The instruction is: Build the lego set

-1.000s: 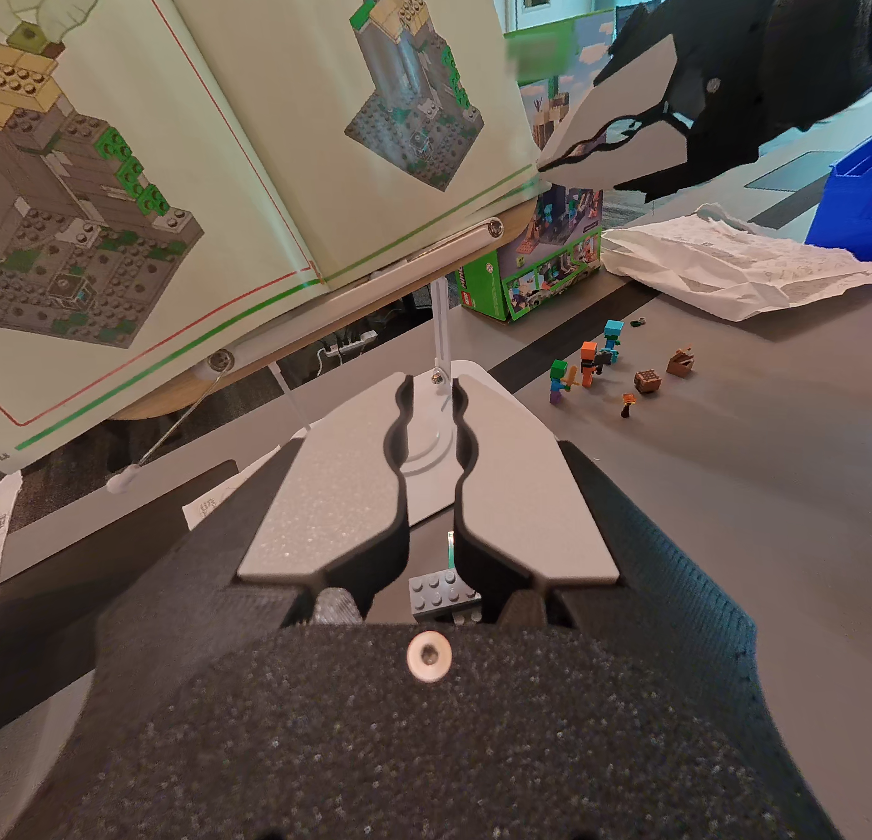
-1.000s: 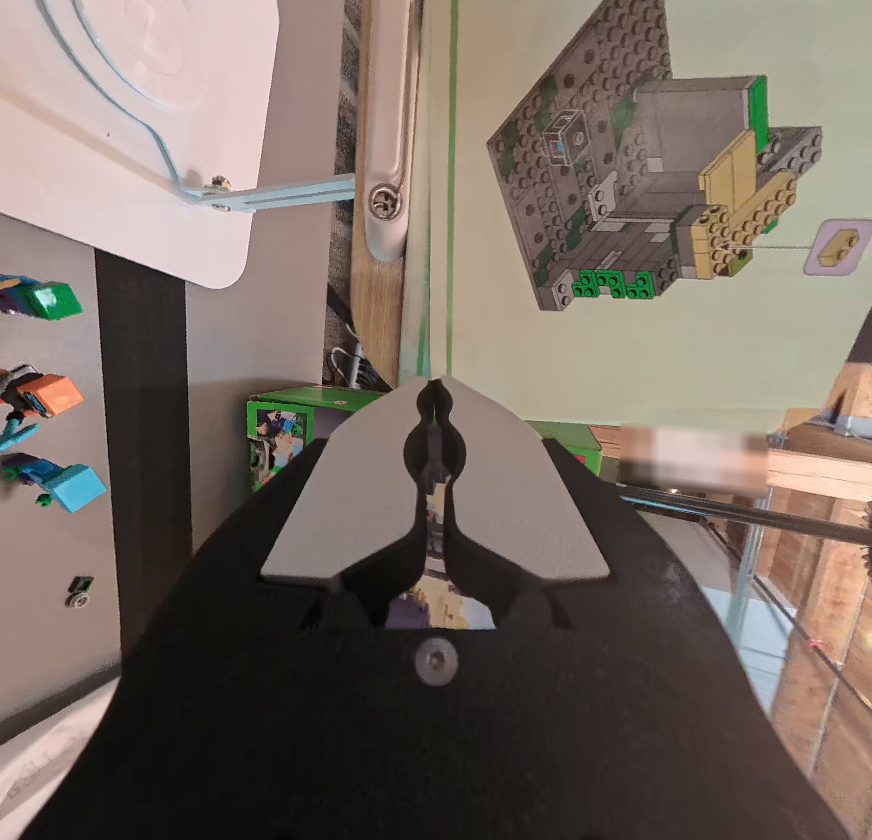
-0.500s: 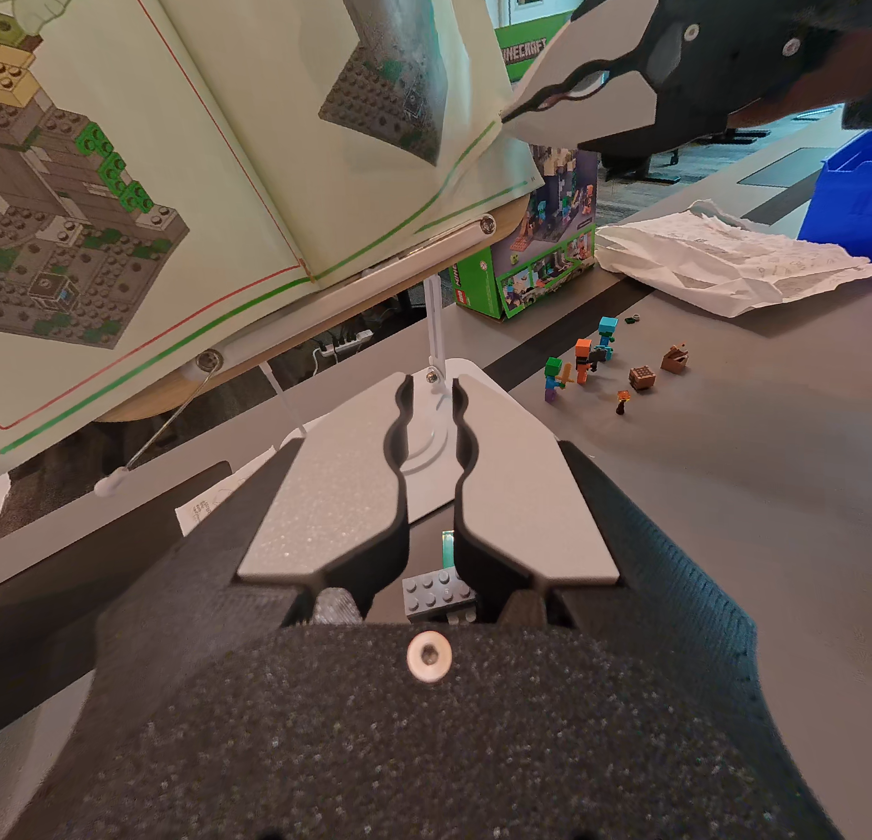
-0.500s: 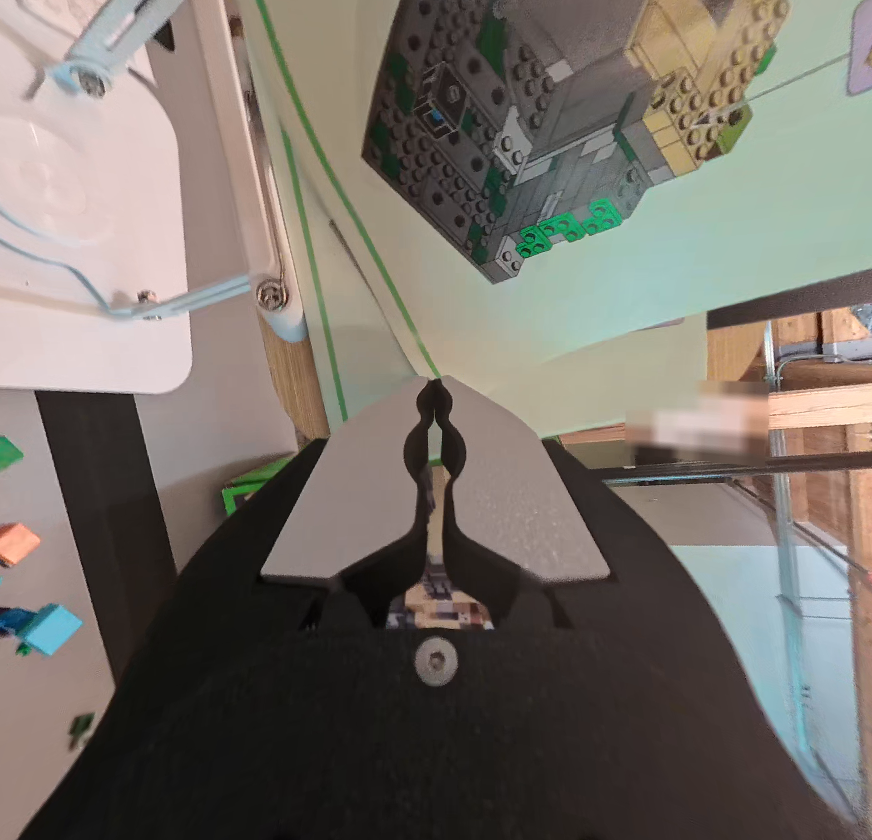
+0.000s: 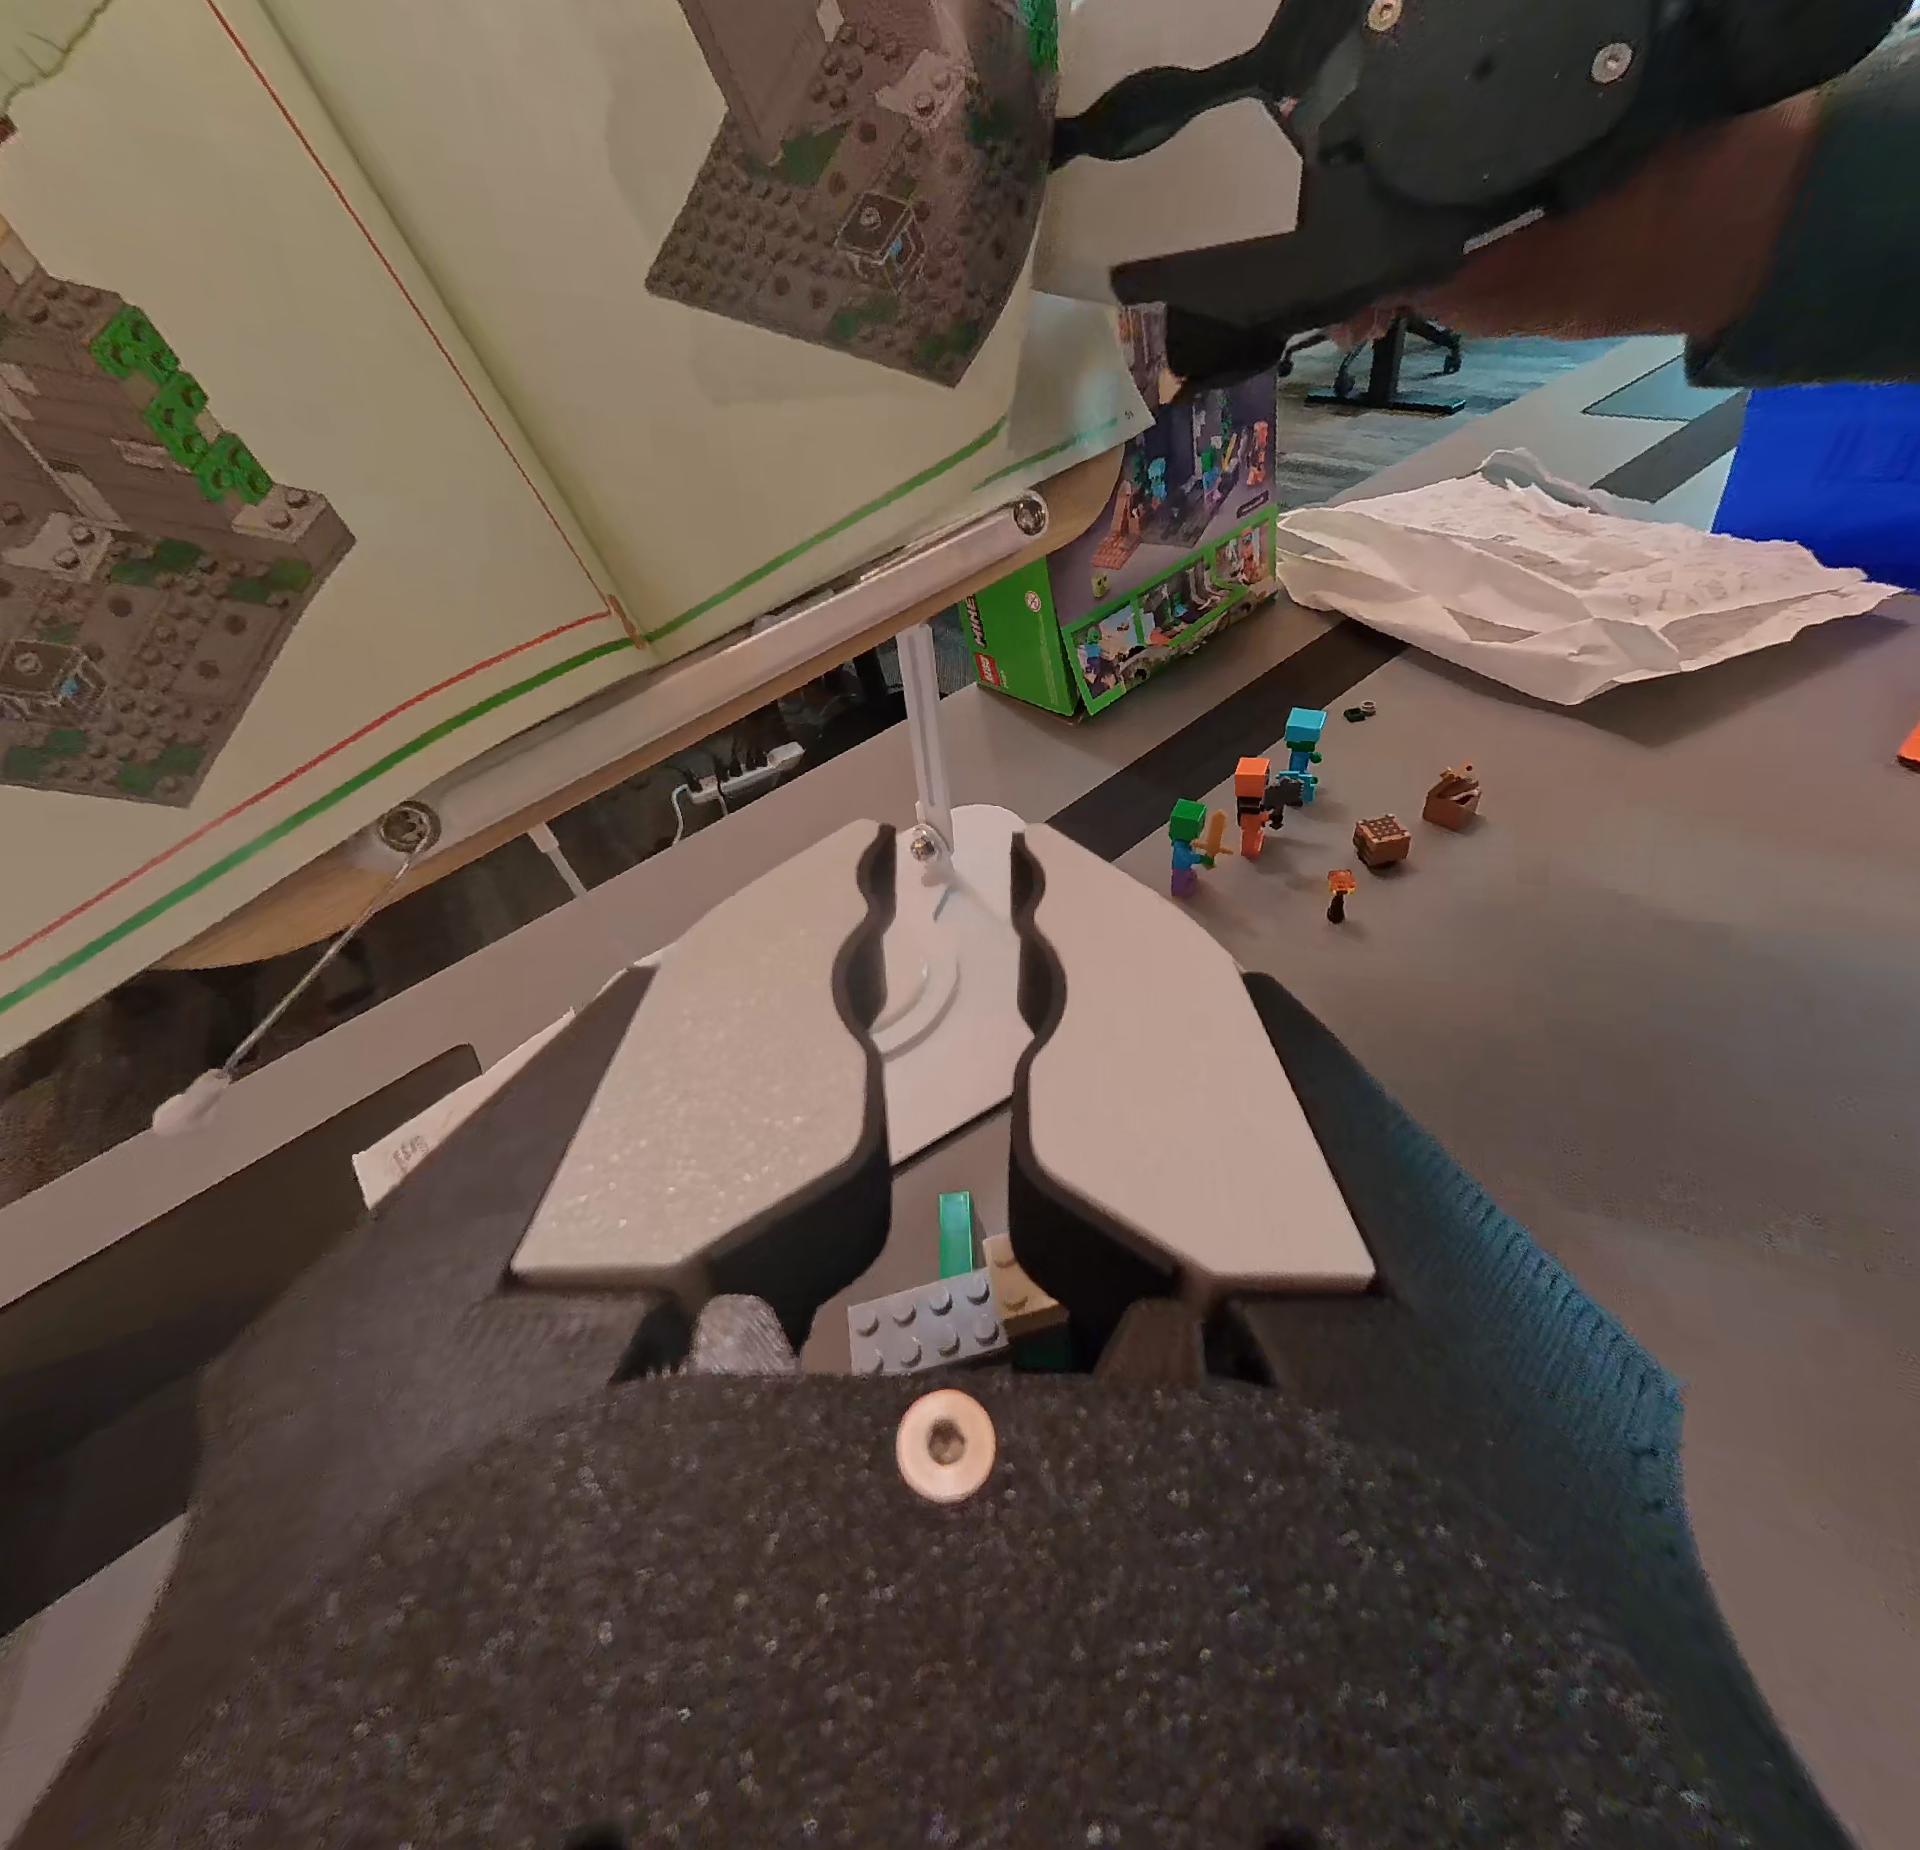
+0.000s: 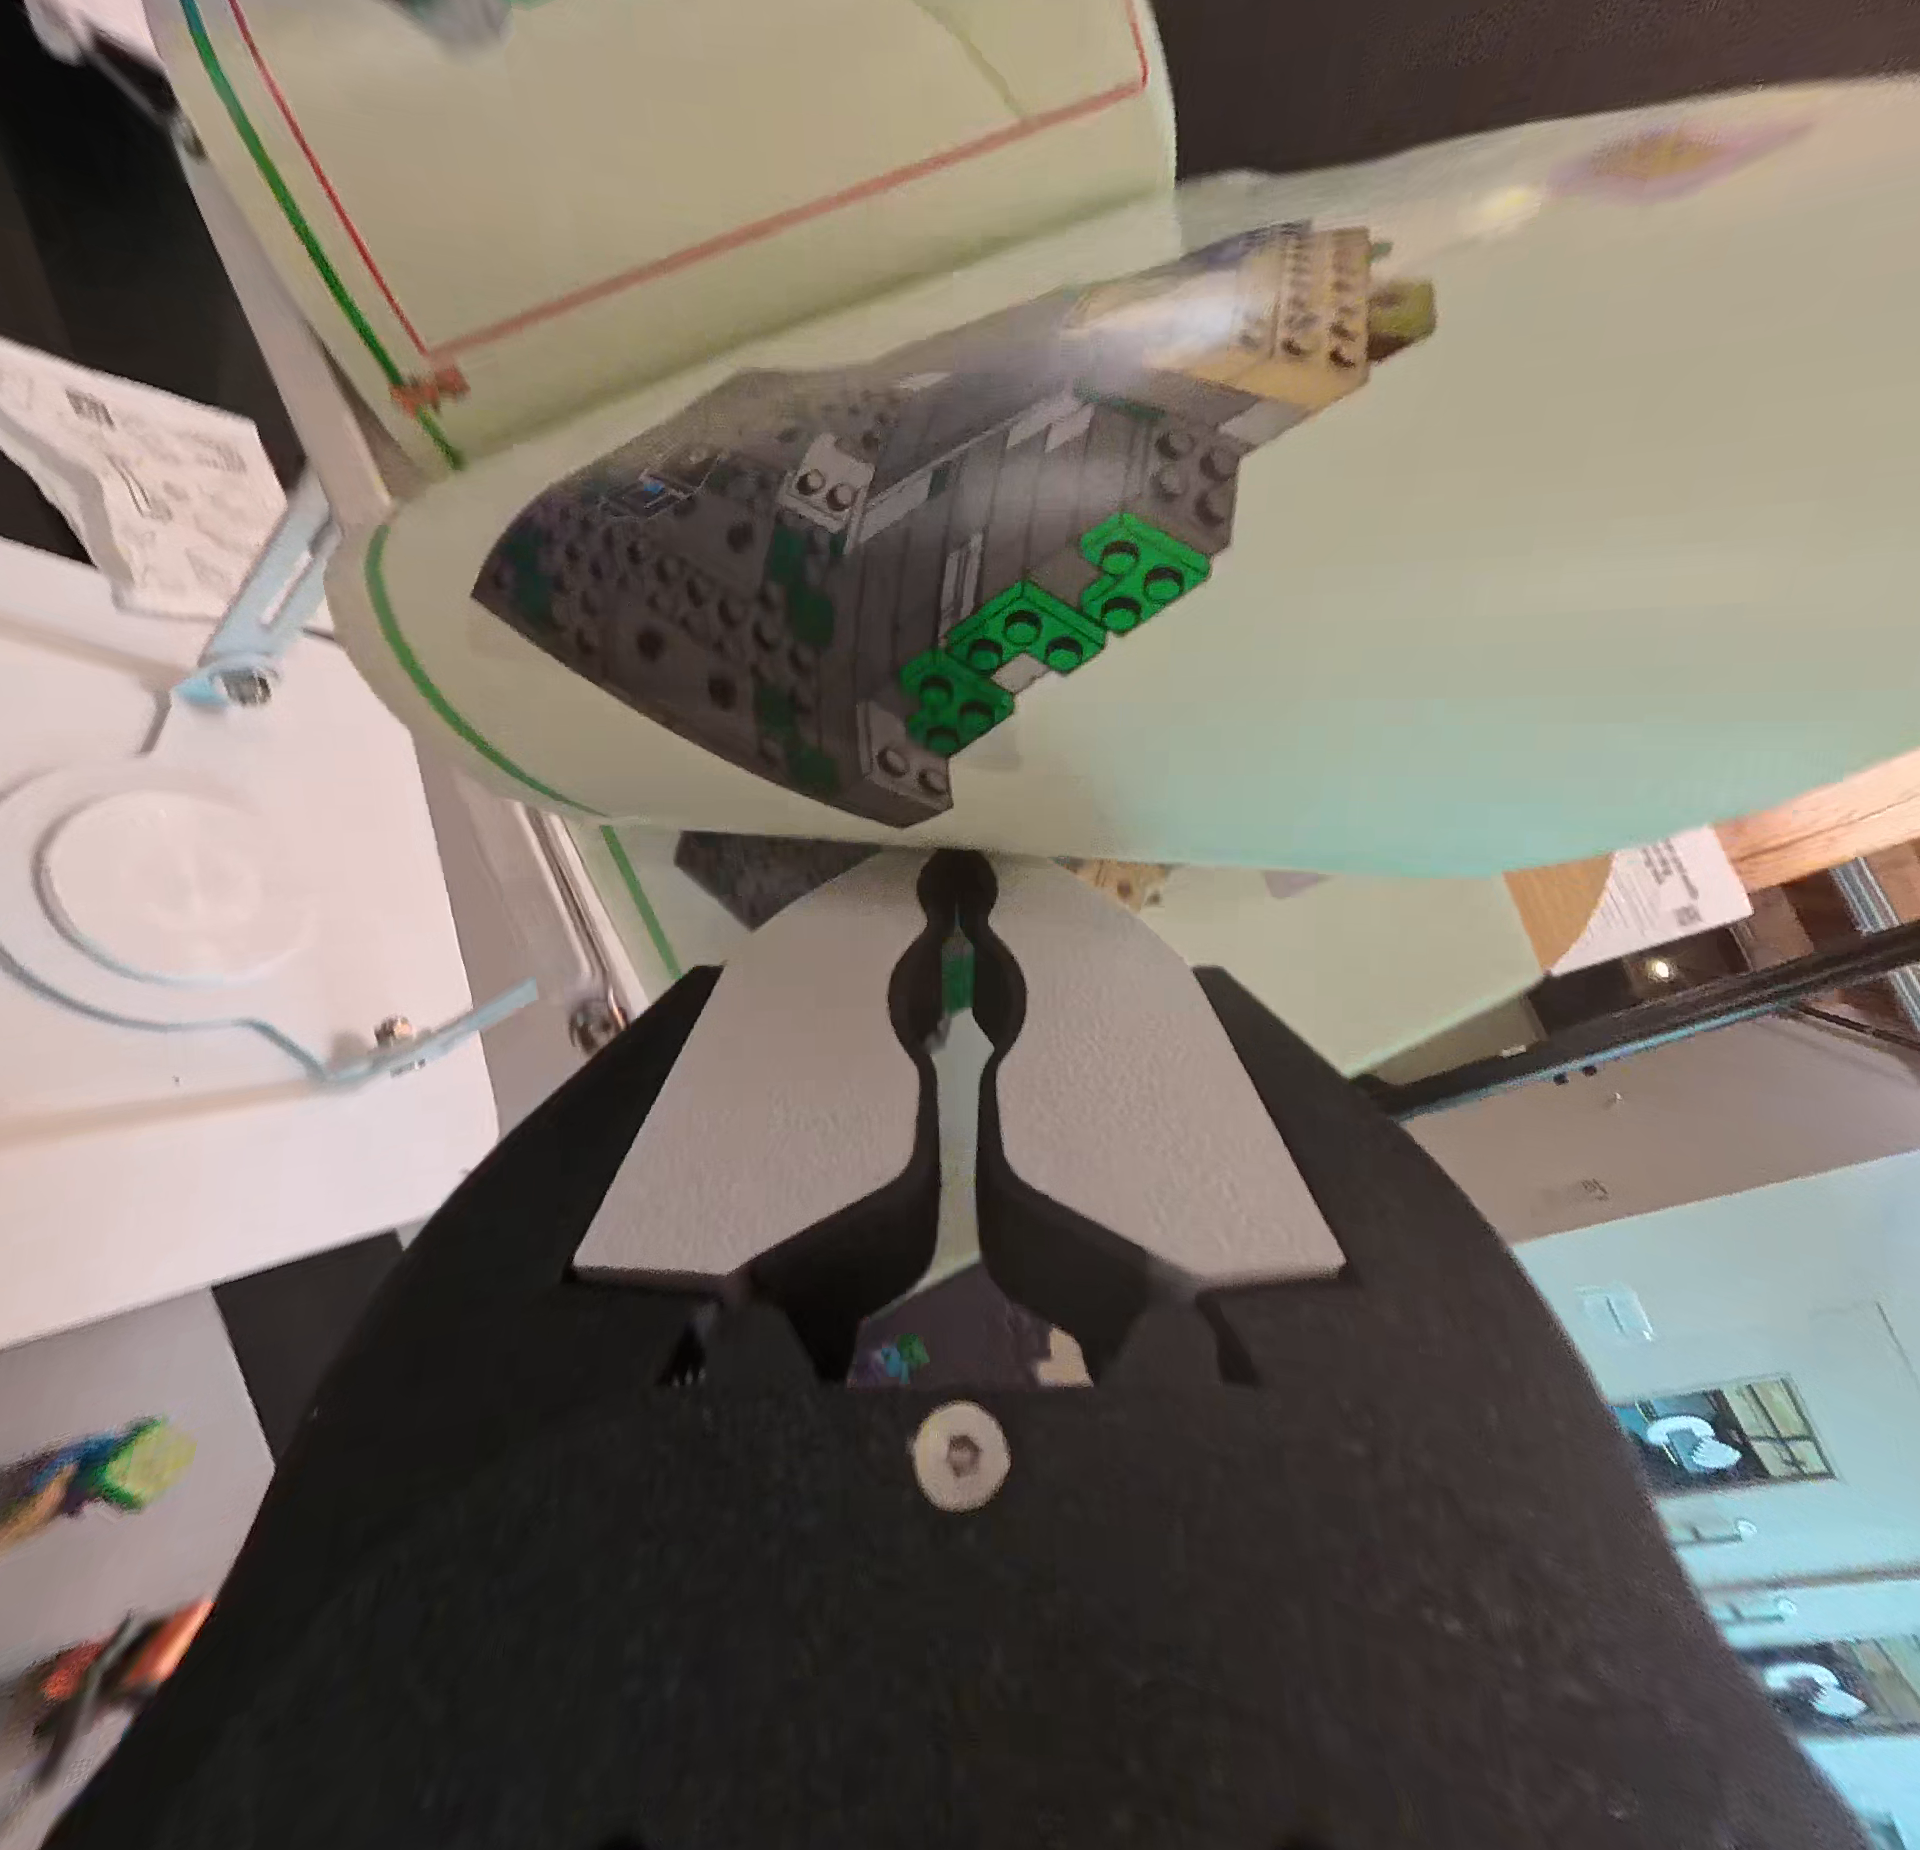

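Note:
The instruction booklet (image 5: 416, 346) stands open on a white stand (image 5: 940, 979). My right gripper (image 6: 958, 870) is shut on the edge of the booklet's right-hand page (image 6: 1351, 605), which curls over towards the left. It also shows in the left wrist view (image 5: 1070, 138), held by a hand at the top right. My left gripper (image 5: 945, 855) is open and empty, low over the grey table in front of the stand. A small grey, green and tan lego build (image 5: 925, 1322) shows below, between the bases of its fingers.
Several lego minifigures (image 5: 1252, 803) and small brown pieces (image 5: 1382, 842) stand on the table to the right. Behind them are the green lego box (image 5: 1132, 595), a crumpled white paper bag (image 5: 1558, 585) and a blue bin (image 5: 1818, 481). One gripper's finger ends stand about 20 cm off the other's.
My right gripper has pulled the booklet's right page up and over to the left, so it now curls. My left gripper has stayed almost still.

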The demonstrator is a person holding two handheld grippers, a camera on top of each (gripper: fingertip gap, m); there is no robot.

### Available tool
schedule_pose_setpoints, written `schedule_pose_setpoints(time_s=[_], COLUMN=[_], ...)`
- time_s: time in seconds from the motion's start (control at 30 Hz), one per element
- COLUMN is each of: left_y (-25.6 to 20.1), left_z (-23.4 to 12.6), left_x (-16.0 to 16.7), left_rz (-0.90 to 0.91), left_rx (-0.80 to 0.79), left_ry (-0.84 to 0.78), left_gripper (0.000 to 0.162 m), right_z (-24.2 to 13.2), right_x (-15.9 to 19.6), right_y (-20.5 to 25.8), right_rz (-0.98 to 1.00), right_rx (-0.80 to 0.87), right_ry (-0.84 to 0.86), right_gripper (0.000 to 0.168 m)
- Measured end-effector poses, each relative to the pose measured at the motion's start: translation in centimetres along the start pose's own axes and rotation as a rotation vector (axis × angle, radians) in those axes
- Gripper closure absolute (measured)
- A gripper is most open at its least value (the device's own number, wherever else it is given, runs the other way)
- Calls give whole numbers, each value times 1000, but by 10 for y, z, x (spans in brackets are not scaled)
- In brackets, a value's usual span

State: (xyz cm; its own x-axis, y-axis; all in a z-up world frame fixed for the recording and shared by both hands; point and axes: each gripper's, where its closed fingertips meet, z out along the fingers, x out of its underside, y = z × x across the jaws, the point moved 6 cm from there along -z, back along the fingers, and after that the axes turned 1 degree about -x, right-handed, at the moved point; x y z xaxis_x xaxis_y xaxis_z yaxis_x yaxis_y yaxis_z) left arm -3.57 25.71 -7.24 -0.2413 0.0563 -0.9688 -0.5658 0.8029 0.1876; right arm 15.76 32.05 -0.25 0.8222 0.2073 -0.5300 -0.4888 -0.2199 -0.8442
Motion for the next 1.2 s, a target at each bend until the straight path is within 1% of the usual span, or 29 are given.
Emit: schedule_pose_setpoints(time_s=[0.17, 0.23, 0.27, 0.37, 0.47, 0.57, 0.63, 0.7, 0.8, 0.97, 1.0, 1.07, 1.1, 1.2], left_y=[5, 9, 11, 21, 32, 41, 43, 40, 31, 14, 11, 15, 20, 37], left_z=[-5, -8, -9, -13, -19, -25, -25, -26, -35, -42, -40, -37, -36, -42], left_x=[-9, -13, -15, -21, -27, -30, -30, -34, -46, -61, -61, -60, -60, -60], left_rz=[-10, -16, -19, -31, -49, -37, -20, -11, -55, 80, 108, 169, 180, 137], left_rx=[-19, -28, -36, -62, -87, -105, -100, -55, 56, 51, 25, -88, -139, -252], left_ry=[-36, -53, -60, -81, -104, -108, -98, -114, -180, -197, -187, -167, -163, -200], left_gripper=[133, 131, 130, 127, 122, 116, 109, 100, 92, 83, 82, 87, 95, 139], right_z=[-1, -2, -2, -3, -6, -8, -9, -9, -7, -1, 0, 3, 4, 7], right_x=[-34, -44, -48, -61, -75, -90, -101, -109, -117, -125, -127, -130, -130, -127], right_y=[7, 12, 15, 21, 27, 28, 29, 32, 36, 47, 49, 53, 55, 56], right_rz=[51, 77, 97, 104, 154, 172, 168, 152, 127, 125, 126, 114, 108, 101], right_rx=[-52, -100, -127, -159, -211, -210, -210, -214, -212, -226, -232, -240, -244, -239], right_ry=[-125, -148, -151, -179, -226, -277, -307, -320, -322, -323, -326, -325, -323, -304], right_gripper=[168, 141, 136, 132, 127, 126, 128, 128, 127, 129, 130, 131, 131, 131])
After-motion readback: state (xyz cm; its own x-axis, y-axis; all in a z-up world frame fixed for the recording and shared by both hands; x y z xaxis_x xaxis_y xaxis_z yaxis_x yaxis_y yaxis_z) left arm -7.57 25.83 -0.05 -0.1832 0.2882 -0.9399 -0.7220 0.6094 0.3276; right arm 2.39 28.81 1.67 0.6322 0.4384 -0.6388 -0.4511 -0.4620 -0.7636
